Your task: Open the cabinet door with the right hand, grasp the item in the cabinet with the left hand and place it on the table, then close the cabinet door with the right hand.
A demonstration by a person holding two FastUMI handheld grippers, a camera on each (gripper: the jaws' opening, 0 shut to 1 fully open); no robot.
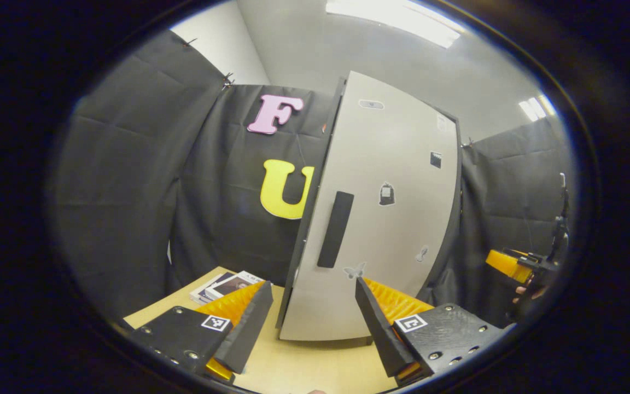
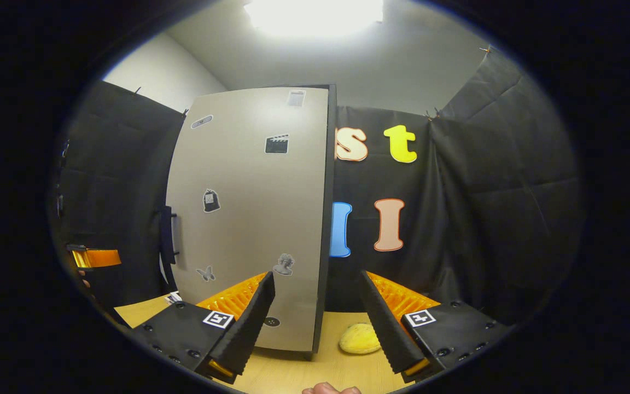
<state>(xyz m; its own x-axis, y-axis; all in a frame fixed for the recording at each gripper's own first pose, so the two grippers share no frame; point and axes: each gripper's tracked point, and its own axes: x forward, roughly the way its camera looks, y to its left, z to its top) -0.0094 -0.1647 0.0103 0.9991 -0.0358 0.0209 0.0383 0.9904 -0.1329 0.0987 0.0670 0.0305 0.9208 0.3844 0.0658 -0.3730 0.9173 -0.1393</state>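
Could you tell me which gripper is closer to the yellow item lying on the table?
Right. The right gripper hovers open just above the yellow item, beside the cabinet. The left gripper faces the cabinet's door handle instead.

L gripper point(image 1: 312, 323) jaws apart, R gripper point(image 2: 318, 323) likewise

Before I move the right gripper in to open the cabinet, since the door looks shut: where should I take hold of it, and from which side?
Probably the handle, the dark upright bar standing proud of the cabinet door. It sits near the door's left edge, opposite what seems the hinge side. Bring the right gripper in from the front, fingers either side of the bar, then pull outward.
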